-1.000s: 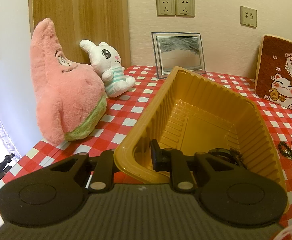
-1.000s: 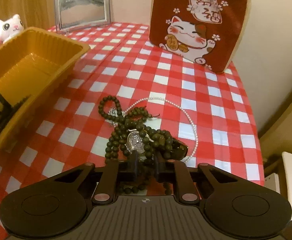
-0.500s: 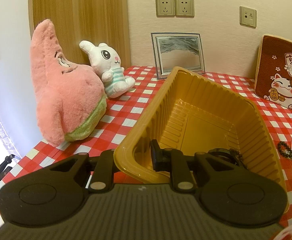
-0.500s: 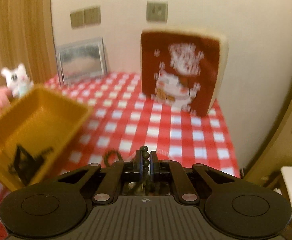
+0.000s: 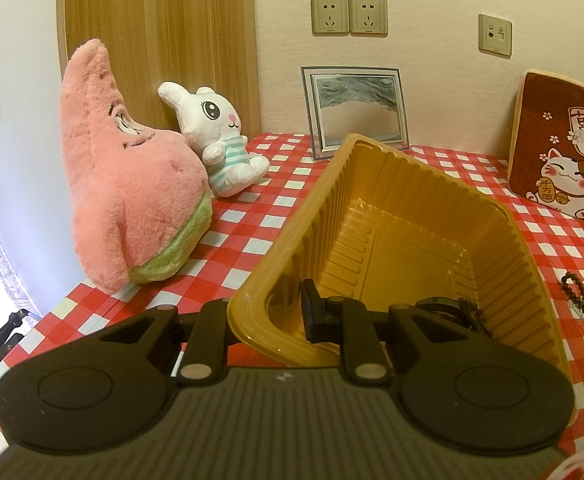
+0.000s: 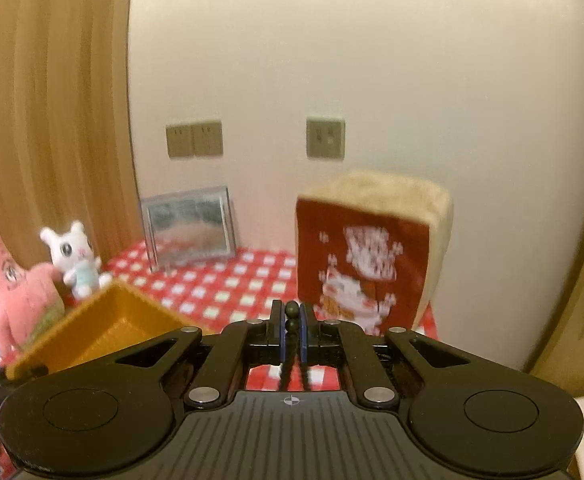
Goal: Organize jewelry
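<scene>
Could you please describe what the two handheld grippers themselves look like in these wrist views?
Both are matte black plastic: a ribbed base flanked by two rounded lobes with circular insets, and silver pivot pins on the linkage arms. The right gripper has blue-edged pads; the left gripper looks otherwise identical.

Glossy ribbed yellow plastic tray [image 5: 403, 216] on smooth red-white check cloth [image 5: 252, 232]. Fluffy pink plush [image 5: 128, 196], matt black gripper [image 6: 291, 320] w/ dark round beads [image 6: 291, 309]. Wood-grain panel [image 5: 156, 40].

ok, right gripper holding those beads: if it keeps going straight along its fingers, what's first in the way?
Probably the red lucky-cat cushion, just right of the right gripper line; the beads are pinched between its pads. Frame is blurred and depth unclear, so it might pass left onto the checked tablecloth.
</scene>
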The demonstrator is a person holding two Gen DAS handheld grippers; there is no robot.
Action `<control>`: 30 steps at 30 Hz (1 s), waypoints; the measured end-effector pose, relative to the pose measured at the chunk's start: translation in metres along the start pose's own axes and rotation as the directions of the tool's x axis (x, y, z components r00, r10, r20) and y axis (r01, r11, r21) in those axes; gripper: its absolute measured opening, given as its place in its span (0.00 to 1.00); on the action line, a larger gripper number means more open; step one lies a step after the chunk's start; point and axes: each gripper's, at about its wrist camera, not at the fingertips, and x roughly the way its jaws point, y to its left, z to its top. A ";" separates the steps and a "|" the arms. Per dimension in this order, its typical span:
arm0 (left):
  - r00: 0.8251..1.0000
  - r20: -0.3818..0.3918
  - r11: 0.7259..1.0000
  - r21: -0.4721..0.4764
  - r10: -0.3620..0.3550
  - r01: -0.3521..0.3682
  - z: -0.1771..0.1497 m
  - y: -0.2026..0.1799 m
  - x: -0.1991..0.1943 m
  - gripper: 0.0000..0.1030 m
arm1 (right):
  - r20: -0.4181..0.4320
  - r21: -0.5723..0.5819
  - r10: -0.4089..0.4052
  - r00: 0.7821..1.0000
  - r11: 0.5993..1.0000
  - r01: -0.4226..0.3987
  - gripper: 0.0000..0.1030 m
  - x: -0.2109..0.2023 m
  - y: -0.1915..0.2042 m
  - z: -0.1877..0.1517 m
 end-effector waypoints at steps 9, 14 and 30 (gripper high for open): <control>1.000 0.000 1.000 0.000 0.000 0.000 0.000 0.000 0.000 0.17 | 0.065 -0.022 0.041 0.997 0.999 -0.040 0.06 -0.029 0.000 0.044; 1.000 0.002 1.000 0.002 -0.001 0.001 0.000 -0.001 0.000 0.17 | 0.099 -0.057 0.059 0.993 0.997 -0.053 0.06 -0.044 0.002 0.066; 1.000 0.003 1.000 0.003 -0.001 0.001 0.000 -0.001 0.000 0.17 | 0.217 -0.143 0.096 0.972 0.988 -0.065 0.06 -0.087 0.004 0.130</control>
